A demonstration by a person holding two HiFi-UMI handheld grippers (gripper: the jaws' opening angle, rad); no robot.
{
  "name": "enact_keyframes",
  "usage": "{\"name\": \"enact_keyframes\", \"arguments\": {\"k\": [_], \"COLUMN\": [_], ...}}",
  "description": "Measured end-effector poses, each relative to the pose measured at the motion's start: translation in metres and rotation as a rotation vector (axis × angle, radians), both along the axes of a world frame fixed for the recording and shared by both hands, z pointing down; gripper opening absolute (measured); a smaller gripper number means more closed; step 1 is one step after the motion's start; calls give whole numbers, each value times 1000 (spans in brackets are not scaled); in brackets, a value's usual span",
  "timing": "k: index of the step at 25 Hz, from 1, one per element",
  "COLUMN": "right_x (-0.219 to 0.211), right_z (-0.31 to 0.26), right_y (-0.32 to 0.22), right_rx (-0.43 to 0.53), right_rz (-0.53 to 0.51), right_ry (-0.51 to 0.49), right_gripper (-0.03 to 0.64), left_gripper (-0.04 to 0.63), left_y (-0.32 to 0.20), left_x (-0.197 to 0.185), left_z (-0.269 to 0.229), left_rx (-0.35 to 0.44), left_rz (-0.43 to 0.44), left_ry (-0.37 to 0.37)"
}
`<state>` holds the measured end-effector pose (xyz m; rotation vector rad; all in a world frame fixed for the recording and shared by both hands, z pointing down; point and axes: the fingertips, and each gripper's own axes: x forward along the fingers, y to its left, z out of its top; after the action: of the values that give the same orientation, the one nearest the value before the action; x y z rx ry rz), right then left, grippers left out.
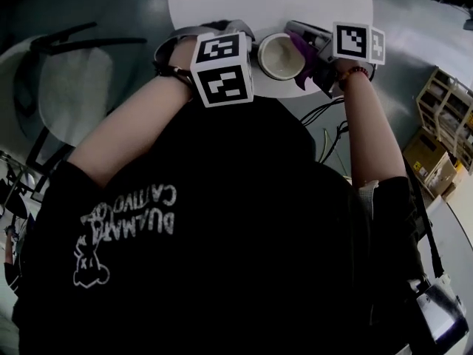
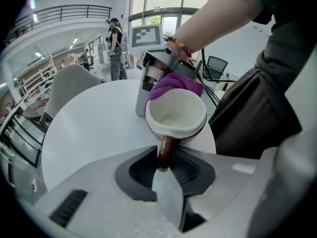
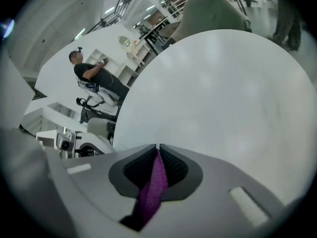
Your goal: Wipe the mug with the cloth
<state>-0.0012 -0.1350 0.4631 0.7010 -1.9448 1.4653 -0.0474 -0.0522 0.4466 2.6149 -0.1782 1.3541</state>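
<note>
Left gripper view: the mug (image 2: 177, 114), cream inside and brown outside, is tipped so that its mouth shows. Its brown handle (image 2: 165, 151) points straight back at the camera. The left gripper (image 2: 165, 166) has its jaws drawn in narrow, and the pads clamp that handle. A purple cloth (image 2: 176, 82) is bunched against the mug's far rim. The mug is at the near right edge of a round white table (image 2: 94, 128); whether its base rests there cannot be told. Behind it are tall windows, a balcony rail and a grey chair (image 2: 74, 86).

Right gripper view: the right gripper (image 3: 157, 148) is rolled to one side, so the table and room look slanted. Its jaws are closed on a strip of the cloth, which trails back toward the camera. Only bare tabletop lies ahead of it. A person (image 3: 91, 78) stands far off by shelving.

Head view: the mug's mouth faces up, between the two marker cubes. Its handle side is toward the left gripper and the cloth is on its right flank. The left forearm (image 1: 126, 132) bends in from the left. The right forearm (image 1: 366, 124) reaches up straight, with a bead bracelet at the wrist. Grey floor surrounds the table, with a chair on the left, cables (image 1: 325, 117) and crates (image 1: 443, 117) on the right.
</note>
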Motion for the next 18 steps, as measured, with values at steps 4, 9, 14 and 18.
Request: {"name": "enact_keyframes", "arguments": {"k": [4, 9, 14, 18], "right_x": [8, 25, 44, 57], "right_z": [2, 4, -3, -5], "right_y": [1, 4, 15, 22], "right_rx": [0, 10, 43, 50], "right_rz": [165, 368, 517, 638], "right_ry": [-45, -102, -94, -98], "right_gripper": [29, 29, 29, 29], "left_gripper": [71, 71, 69, 67], "left_y": [-1, -3, 4, 8], "left_x": [-6, -5, 0, 2], "left_z": [2, 5, 1, 0], "left_rx": [-3, -29, -17, -32], "left_rz": [-6, -12, 2, -4], "left_ry": [-3, -2, -21, -25]}}
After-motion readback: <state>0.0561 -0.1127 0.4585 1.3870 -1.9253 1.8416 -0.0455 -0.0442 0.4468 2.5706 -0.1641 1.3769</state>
